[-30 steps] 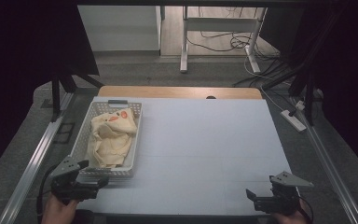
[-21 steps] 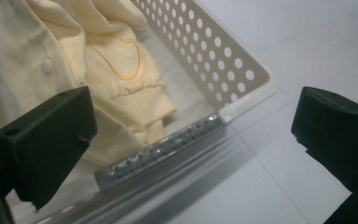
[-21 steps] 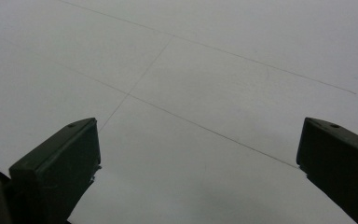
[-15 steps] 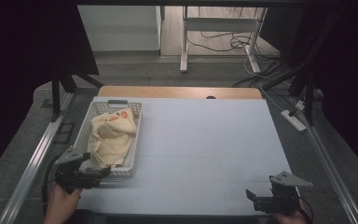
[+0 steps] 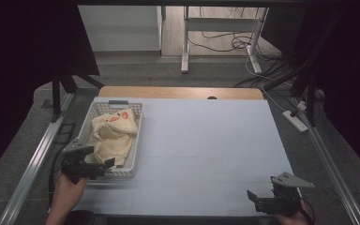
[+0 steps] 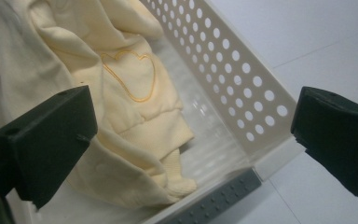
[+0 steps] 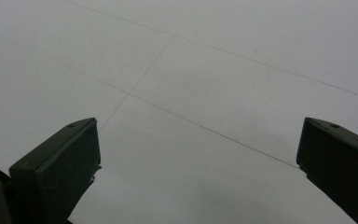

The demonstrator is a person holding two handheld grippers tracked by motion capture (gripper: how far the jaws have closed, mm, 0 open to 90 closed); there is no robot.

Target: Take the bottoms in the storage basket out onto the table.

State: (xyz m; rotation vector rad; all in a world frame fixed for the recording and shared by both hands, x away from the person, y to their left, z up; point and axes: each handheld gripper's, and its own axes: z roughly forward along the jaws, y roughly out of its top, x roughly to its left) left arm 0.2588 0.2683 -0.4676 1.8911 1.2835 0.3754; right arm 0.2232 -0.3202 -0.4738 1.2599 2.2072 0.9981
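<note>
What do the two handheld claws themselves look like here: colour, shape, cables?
Both are black, two-jawed tools with blocky, wedge-shaped jaw tips. The left claw trails a dark cable on its outer side; the right claw carries a grey three-cornered plate on top.

Soft matt cream cloth (image 6: pixel 121 93) lies in a perforated glossy white plastic basket (image 6: pixel 233 88); table (image 5: pixel 206 140) smooth, matt.

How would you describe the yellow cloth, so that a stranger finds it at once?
Look at the white table, then its left side, where a white perforated basket stands. The pale yellow garment lies crumpled inside it, the only soft thing there, with orange marks near its far end.
</note>
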